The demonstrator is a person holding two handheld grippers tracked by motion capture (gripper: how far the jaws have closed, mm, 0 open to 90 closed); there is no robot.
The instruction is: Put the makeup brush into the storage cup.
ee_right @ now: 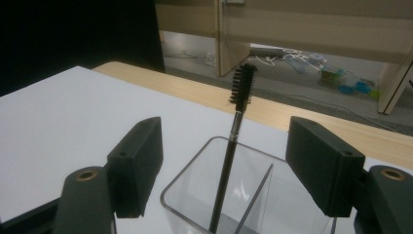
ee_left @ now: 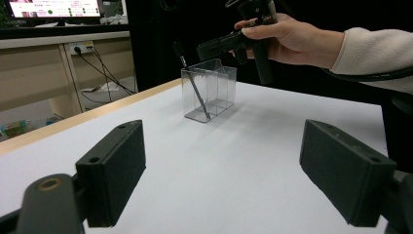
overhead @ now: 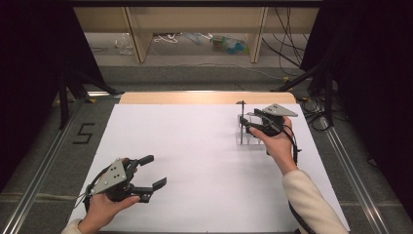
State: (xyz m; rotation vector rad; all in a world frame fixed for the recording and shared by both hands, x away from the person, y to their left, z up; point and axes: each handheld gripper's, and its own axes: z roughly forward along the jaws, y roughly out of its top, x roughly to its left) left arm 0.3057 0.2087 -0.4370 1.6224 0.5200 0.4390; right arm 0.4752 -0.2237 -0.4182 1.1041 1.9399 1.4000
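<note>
Desk (overhead: 195, 161) white, mostly bare. Clear holder (overhead: 246, 132) sat at far right of desk, divider inside. Right gripper (overhead: 248, 126) hovered right over holder, fingers (ee_right: 136, 165) spread, gripping nothing. Left gripper (overhead: 151, 171) idle near front left, fingers (ee_left: 114, 170) released too. Brush (ee_right: 233, 146) already stood in holder's compartment, so drop-off looked pretty much done; only pulling hand away left. Long axis near upright, slightly leaning, bristles pointing up, handle end down on holder floor.
</note>
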